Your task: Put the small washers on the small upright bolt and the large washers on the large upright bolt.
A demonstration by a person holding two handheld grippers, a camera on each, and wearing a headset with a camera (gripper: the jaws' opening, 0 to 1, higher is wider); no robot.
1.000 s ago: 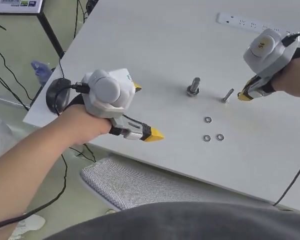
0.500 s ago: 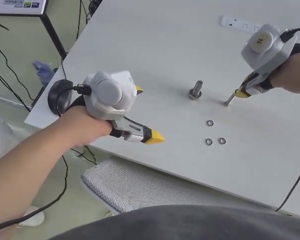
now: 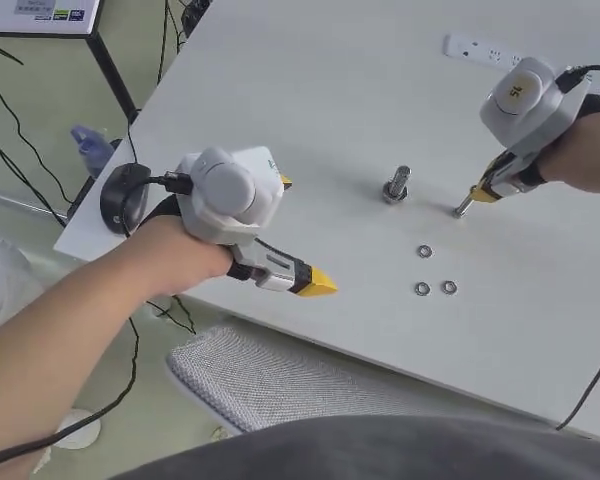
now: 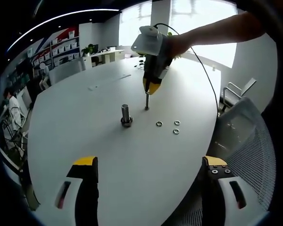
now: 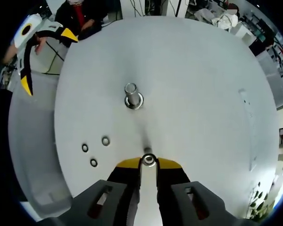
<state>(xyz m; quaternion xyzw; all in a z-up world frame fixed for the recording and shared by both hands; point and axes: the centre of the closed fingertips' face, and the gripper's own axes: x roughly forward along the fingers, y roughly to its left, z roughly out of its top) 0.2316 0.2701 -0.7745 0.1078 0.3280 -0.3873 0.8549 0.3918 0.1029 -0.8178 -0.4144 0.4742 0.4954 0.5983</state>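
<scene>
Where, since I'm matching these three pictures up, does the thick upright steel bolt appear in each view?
Head view: the thick upright steel bolt stands right of centre, upper half.
Left gripper view: the bolt, just left of centre.
Right gripper view: the bolt, above centre.
Shared landmark: the thin steel bolt beside it, pinched by the right gripper.

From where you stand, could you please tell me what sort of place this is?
Likely an open-plan office or lab: a big white table, a mesh chair and a power strip.
</scene>
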